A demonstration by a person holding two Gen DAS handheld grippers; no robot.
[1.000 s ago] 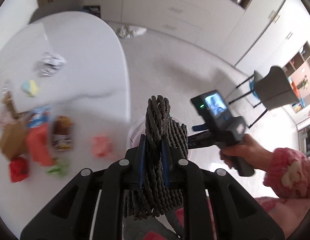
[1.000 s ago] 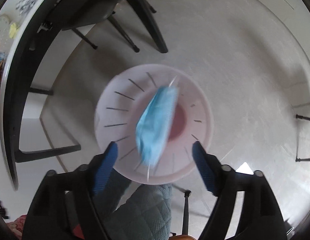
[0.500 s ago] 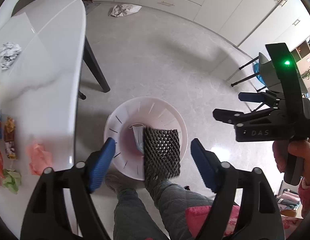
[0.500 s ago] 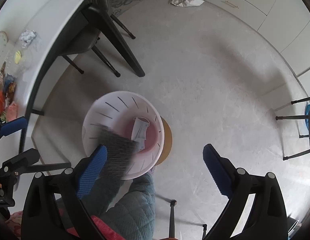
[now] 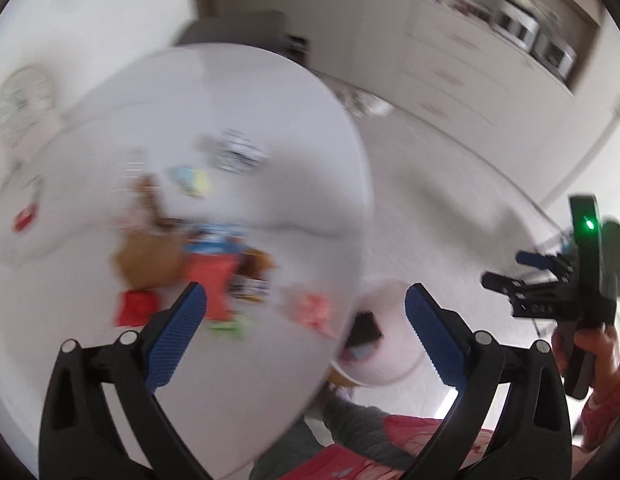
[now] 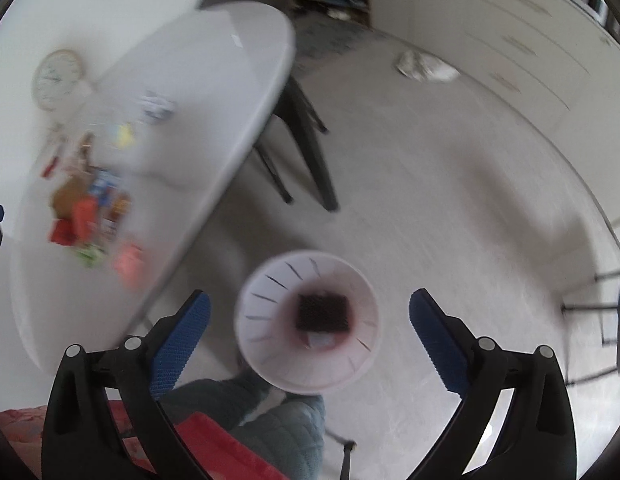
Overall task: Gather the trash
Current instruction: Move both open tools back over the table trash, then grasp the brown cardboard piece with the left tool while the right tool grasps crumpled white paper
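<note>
A pale pink waste bin [image 6: 307,322] stands on the floor by the table, with a dark mesh pad [image 6: 322,312] and a face mask inside; it also shows in the left wrist view [image 5: 384,344]. My left gripper [image 5: 303,316] is open and empty over the table's near edge. My right gripper [image 6: 307,324] is open and empty above the bin, and shows in the left wrist view [image 5: 506,270]. Blurred trash lies on the white table [image 5: 189,92]: a red wrapper [image 5: 135,306], an orange-red packet [image 5: 209,274], a pink scrap [image 5: 314,308], a brown bag [image 5: 145,256], crumpled foil [image 5: 237,150].
A round clock [image 6: 57,78] leans at the table's far left. A crumpled white item [image 6: 424,66] lies on the floor near white cabinets [image 6: 522,48]. Dark table legs [image 6: 310,148] stand behind the bin. A chair's legs [image 6: 590,312] are at right. The person's legs are below.
The left gripper opened and dropped the dark mesh pad into the bin, then swung left and up toward the table. The blue mask fell from the right gripper into the bin earlier.
</note>
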